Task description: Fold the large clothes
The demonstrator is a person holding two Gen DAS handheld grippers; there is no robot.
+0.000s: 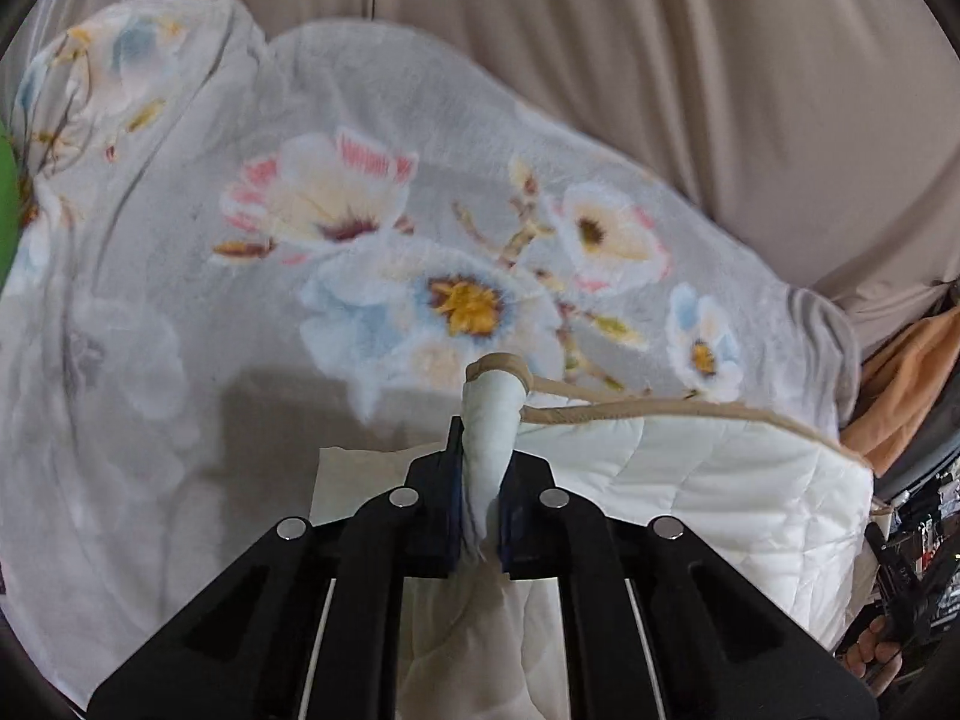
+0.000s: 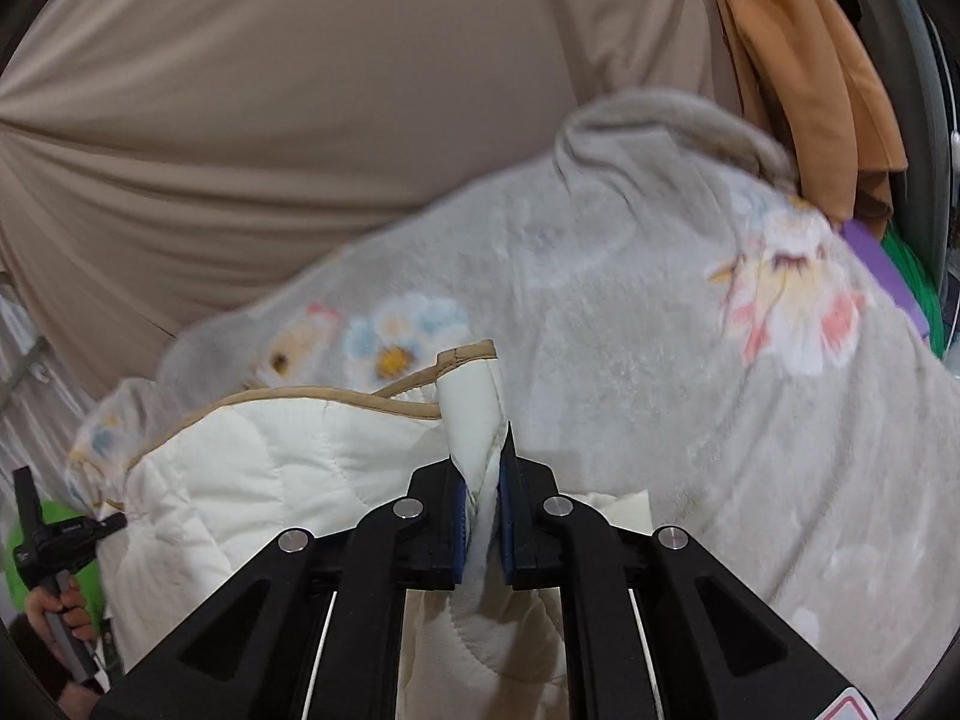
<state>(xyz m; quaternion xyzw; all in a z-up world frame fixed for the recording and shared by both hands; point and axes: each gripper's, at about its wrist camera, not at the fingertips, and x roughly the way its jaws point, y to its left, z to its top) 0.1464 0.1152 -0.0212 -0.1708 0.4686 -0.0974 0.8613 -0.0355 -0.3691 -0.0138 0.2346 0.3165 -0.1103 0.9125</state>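
Note:
A large quilt with a grey floral top (image 1: pixel 372 228) and a white quilted underside (image 1: pixel 690 480), edged in tan piping (image 1: pixel 630 411), lies spread on a beige sheet. My left gripper (image 1: pixel 480 450) is shut on one tan-piped corner of the quilt (image 1: pixel 492 408) and holds it over the floral side. My right gripper (image 2: pixel 483 462) is shut on another corner (image 2: pixel 471 402), with the white underside (image 2: pixel 288 468) folded toward the floral top (image 2: pixel 660 348). The left gripper's handle and the hand holding it (image 2: pixel 54 546) show at the right view's lower left.
A beige sheet (image 1: pixel 630 60) covers the surface beyond the quilt. Orange cloth (image 2: pixel 798 72) hangs at the right, with purple and green items (image 2: pixel 888 276) beside it. Something green (image 1: pixel 9 204) sits at the left edge. Dark clutter (image 1: pixel 918 540) lies at the lower right.

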